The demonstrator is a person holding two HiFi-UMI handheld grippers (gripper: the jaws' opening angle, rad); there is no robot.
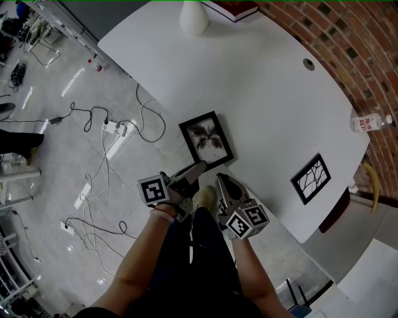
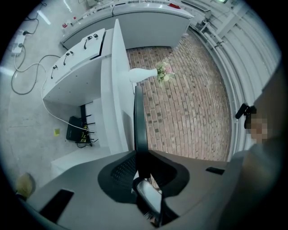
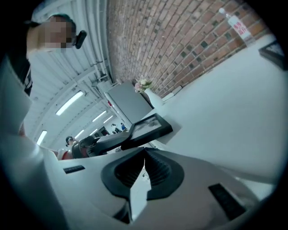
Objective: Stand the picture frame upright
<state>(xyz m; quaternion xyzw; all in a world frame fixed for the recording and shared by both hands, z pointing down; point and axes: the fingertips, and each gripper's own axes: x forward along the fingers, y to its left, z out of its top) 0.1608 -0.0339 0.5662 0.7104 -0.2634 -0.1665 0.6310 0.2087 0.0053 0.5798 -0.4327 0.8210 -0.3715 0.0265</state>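
Left gripper (image 1: 198, 166) jaws part closed, pinching the near edge of the picture frame (image 1: 207, 138); in the left gripper view the dark frame edge (image 2: 139, 121) runs straight into the jaw gap. Right gripper (image 1: 221, 179) jaws pressed together, empty, just beside the frame's near corner. Frame lies picture side up on the white table (image 1: 267, 81) at its near-left edge, long axis pointing away from the person. Second frame (image 1: 311, 178) flat, well apart to the right. Bottle (image 1: 371, 122) at the far right edge, vase (image 1: 194, 17) at the far end. Cables (image 1: 93, 118) on the floor
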